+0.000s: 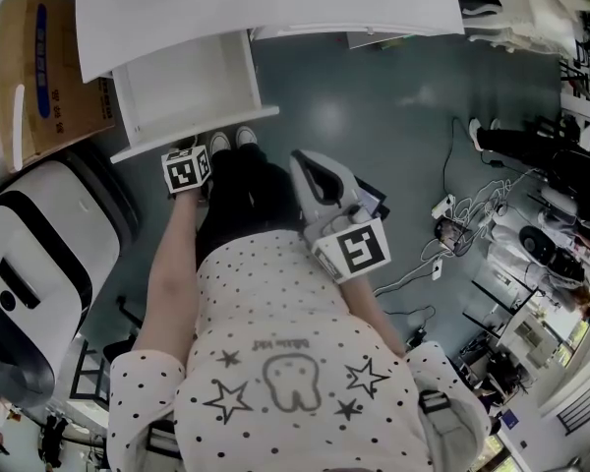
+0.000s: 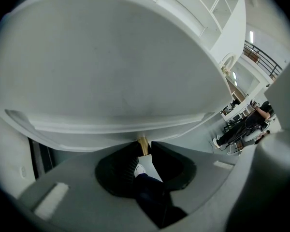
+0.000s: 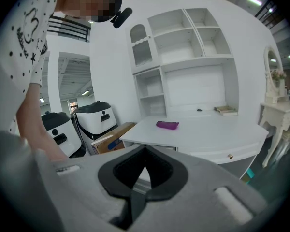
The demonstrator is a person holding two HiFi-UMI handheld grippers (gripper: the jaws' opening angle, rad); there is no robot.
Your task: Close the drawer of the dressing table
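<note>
Left gripper (image 2: 145, 143) clamps the gold knob (image 2: 143, 147) on the open drawer's (image 1: 193, 137) near front; right gripper (image 3: 145, 149) hangs closed, empty.

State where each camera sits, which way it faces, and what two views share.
Head view: head-mounted, faces down at the open drawer; torso, left gripper, right gripper.
Left gripper view: gripper-mounted, faces the drawer; jaws around gold knob, shoe.
Right gripper view: gripper-mounted, faces the dressing table; forearm.
First two share drawer, shoe.
</note>
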